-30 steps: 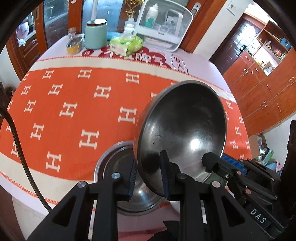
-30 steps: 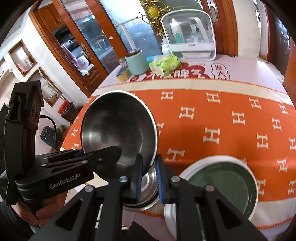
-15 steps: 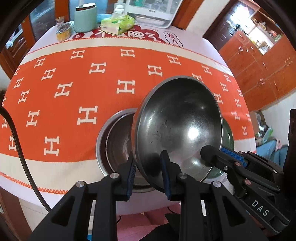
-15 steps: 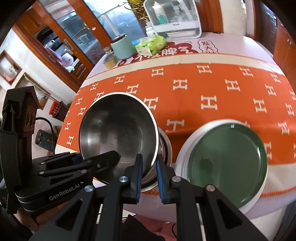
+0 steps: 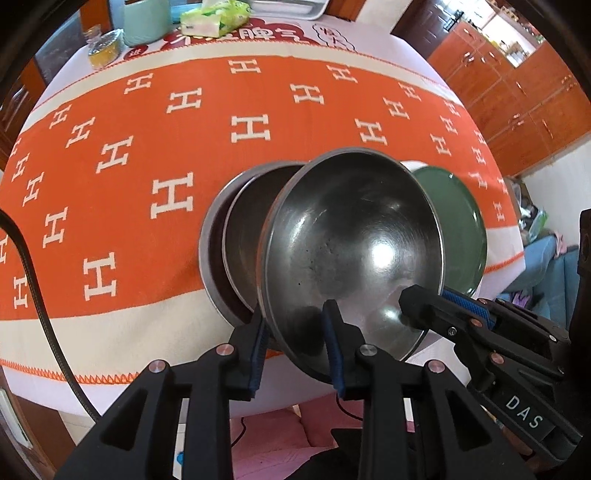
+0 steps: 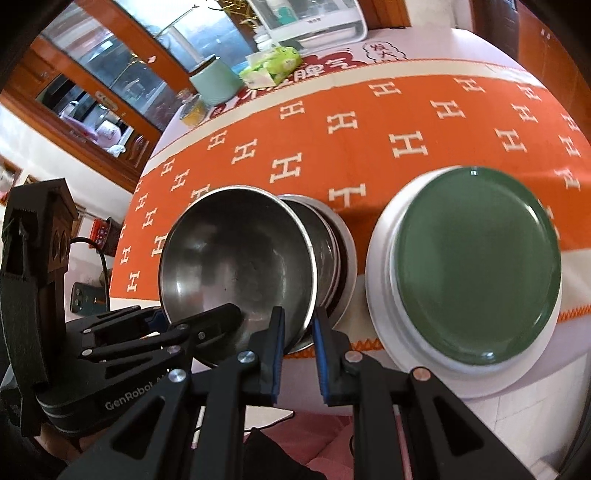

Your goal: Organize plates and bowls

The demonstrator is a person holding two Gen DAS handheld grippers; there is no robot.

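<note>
A steel bowl (image 5: 354, 251) hangs tilted over a stack of steel bowls (image 5: 236, 236) near the table's front edge, its low side close to the stack. My left gripper (image 5: 295, 336) grips the bowl's near rim; its jaws are opening with the rim still between them. My right gripper (image 6: 297, 325) is shut on the same bowl (image 6: 236, 266) at its right rim, beside the stack (image 6: 332, 240). Right of the stack, a green plate (image 6: 476, 266) lies on a white plate (image 6: 380, 258). Each gripper shows in the other's view: right gripper (image 5: 436, 295), left gripper (image 6: 192, 317).
An orange cloth (image 5: 184, 129) with white H marks covers the round table. At the far edge stand a mint canister (image 5: 146, 14), a tissue pack (image 5: 218, 18), a small jar (image 5: 105, 50) and a white dish box (image 6: 306, 18). A black cable (image 5: 33, 277) hangs at left.
Both grippers have come down with the steel bowl, from well above the stack to just over it. The bowl has tipped less steeply. The green plate has come into the left wrist view.
</note>
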